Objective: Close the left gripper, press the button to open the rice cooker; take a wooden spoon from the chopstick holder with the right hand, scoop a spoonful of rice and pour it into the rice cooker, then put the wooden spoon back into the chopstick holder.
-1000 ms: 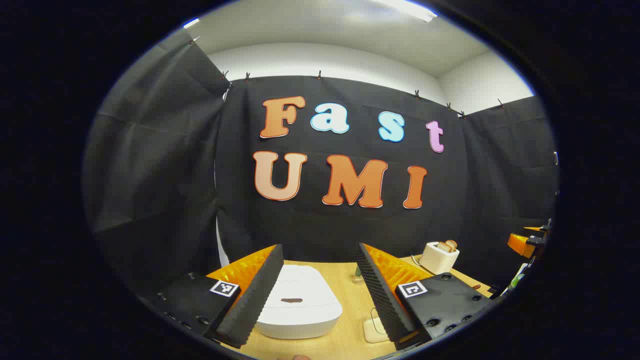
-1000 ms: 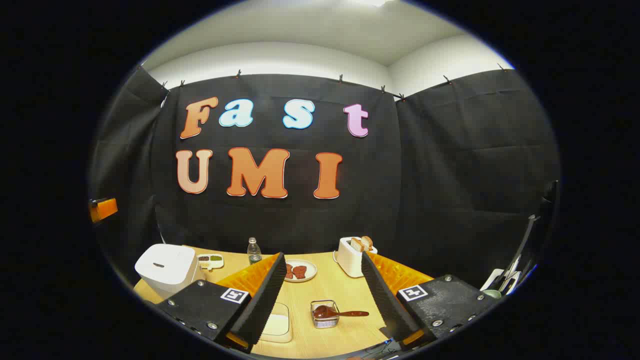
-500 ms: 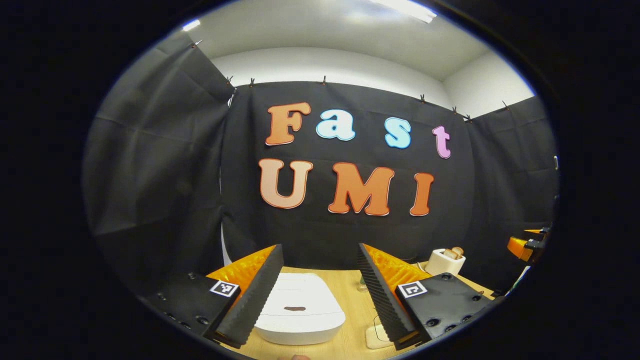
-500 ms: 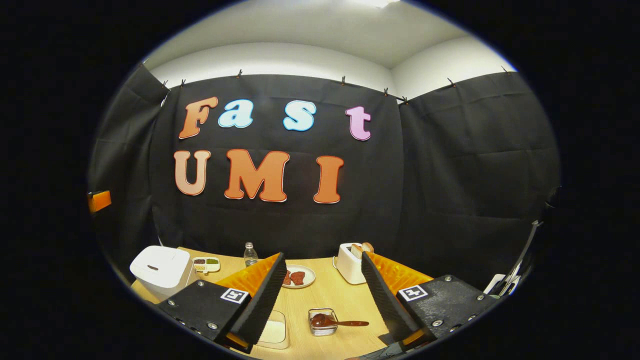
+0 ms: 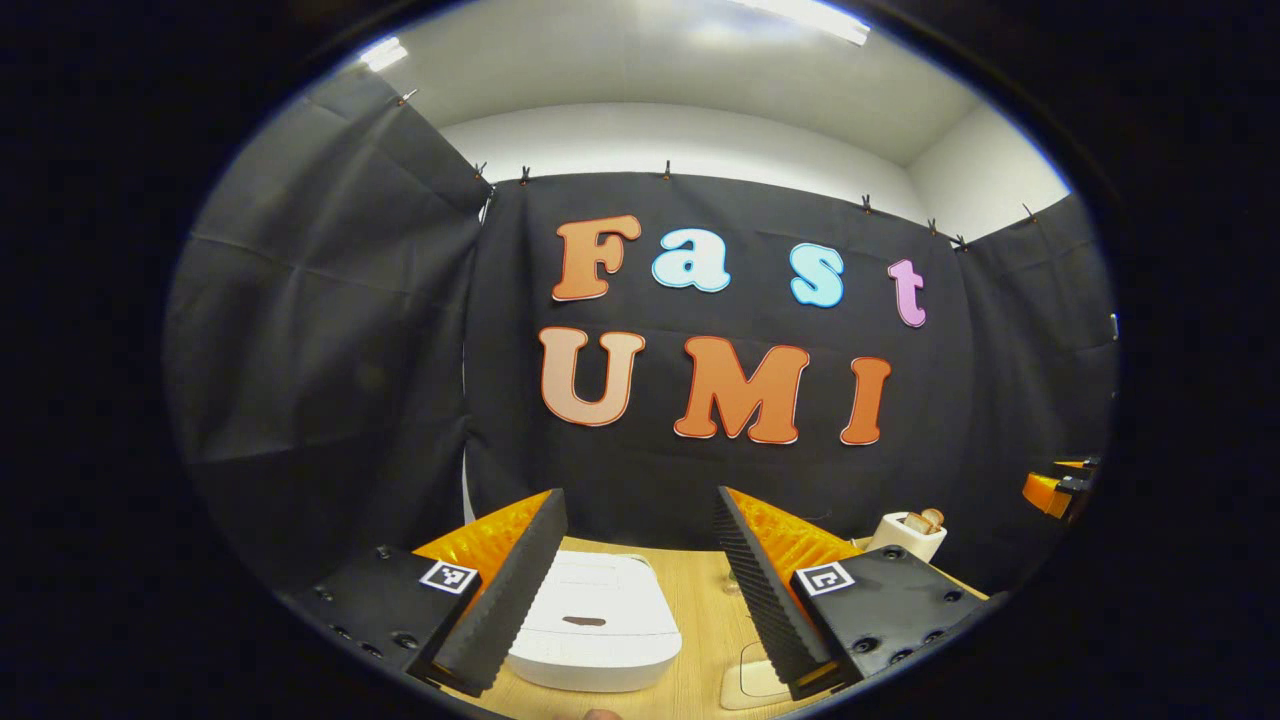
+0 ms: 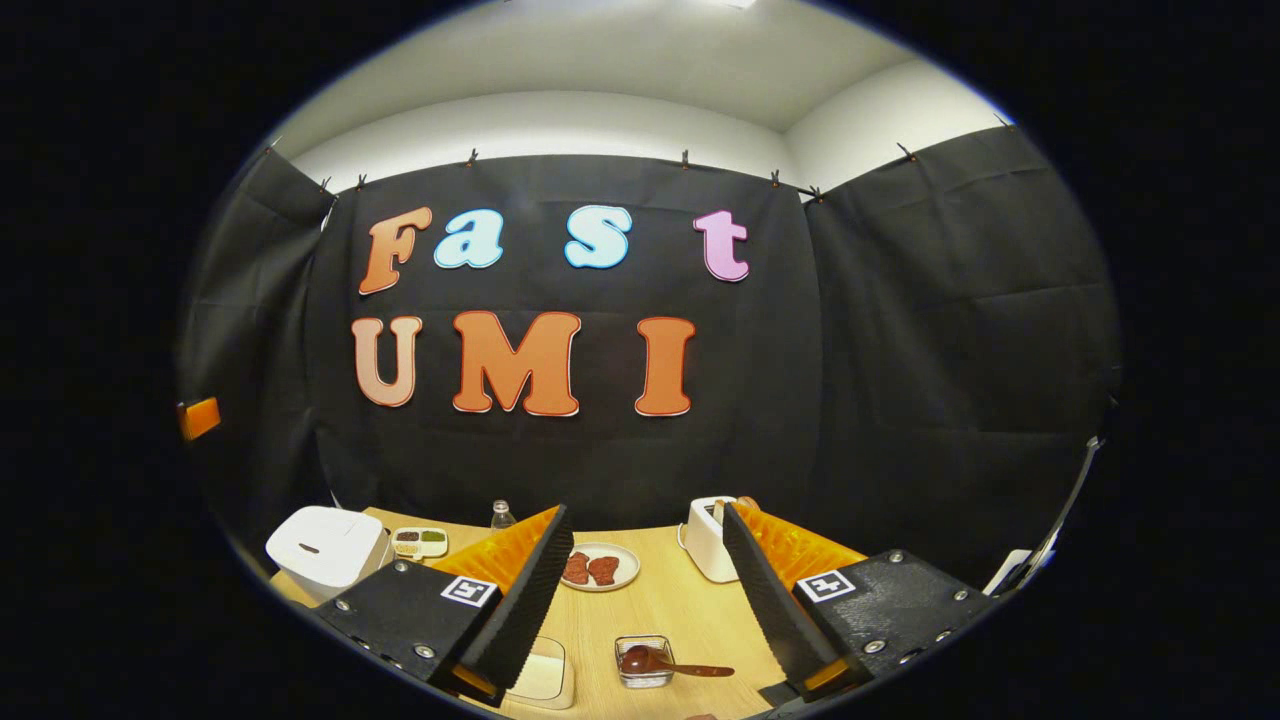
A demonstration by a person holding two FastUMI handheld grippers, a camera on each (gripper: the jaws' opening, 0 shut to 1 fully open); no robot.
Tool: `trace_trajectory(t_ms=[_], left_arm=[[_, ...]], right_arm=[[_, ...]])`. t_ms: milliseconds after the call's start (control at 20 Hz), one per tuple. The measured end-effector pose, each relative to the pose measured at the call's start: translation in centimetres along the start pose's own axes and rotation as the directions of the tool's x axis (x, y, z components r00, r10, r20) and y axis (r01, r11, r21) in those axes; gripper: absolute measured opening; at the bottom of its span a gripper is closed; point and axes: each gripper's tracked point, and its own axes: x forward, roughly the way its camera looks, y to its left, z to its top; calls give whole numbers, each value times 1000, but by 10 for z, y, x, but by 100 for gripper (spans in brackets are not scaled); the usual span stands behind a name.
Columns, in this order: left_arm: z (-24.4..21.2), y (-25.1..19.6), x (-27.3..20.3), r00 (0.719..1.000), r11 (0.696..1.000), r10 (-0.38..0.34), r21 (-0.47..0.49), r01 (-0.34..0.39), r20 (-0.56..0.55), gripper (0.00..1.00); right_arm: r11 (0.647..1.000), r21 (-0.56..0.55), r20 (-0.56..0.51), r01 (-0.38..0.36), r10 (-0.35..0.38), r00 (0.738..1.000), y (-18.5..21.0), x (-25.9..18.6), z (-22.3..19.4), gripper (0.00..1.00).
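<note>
Left gripper (image 5: pixel 640 590): we hold it wide open, still to be closed for the press.
Rice cooker (image 5: pixel 597 622): lid down, sliding lower as we tilt up.
Right gripper (image 6: pixel 645 590): open, empty.
Wooden spoon (image 6: pixel 660 663): lying in its holder (image 6: pixel 644 662) on the worktop (image 6: pixel 670 605), slipped lower too.

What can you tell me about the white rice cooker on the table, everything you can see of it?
The rice cooker is a white, boxy appliance with rounded corners and a smooth, plastic-looking shell. Its lid is shut, and a small dark oval mark sits on top near the front. It stands upright on the wooden table. In the left gripper view it lies ahead between the open fingers of the left gripper, which does not touch it. In the right gripper view it stands at the table's far left.
</note>
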Motion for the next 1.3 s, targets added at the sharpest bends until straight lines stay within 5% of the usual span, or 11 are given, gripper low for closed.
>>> trace_trajectory(t_ms=[550, 700, 850, 900, 950, 1100, 1300], left_arm=[[-8, 6, 21, 999, 998, 41, 39, -39, -33, 99], [-13, 1, 25, 999, 997, 27, 77, -24, -38, 47], [-19, -2, 32, 998, 996, 8, 84, -3, -58, 24], [-20, -1, 38, 997, 997, 14, 83, -8, -71, 1], [-24, 0, 35, 997, 997, 16, 75, -10, -75, 10], [-40, -7, 46, 993, 999, -25, 39, 30, -118, 5], [-82, 13, 75, 982, 998, 11, 67, 2, -187, 4]], right_arm=[[999, -24, -39, -26, 25, 999, -9, 10, -14, 93], [999, -28, -41, -17, 16, 999, -12, 13, -16, 94], [999, -15, -48, -30, 29, 998, -8, 16, -17, 94], [999, -16, -50, -32, 31, 998, -7, 17, -18, 94], [999, -18, -52, -36, 35, 998, -6, 17, -19, 94], [999, -33, -61, -41, 39, 997, -4, 20, -23, 94], [998, -37, -70, -44, 41, 997, -5, 21, -24, 93]])
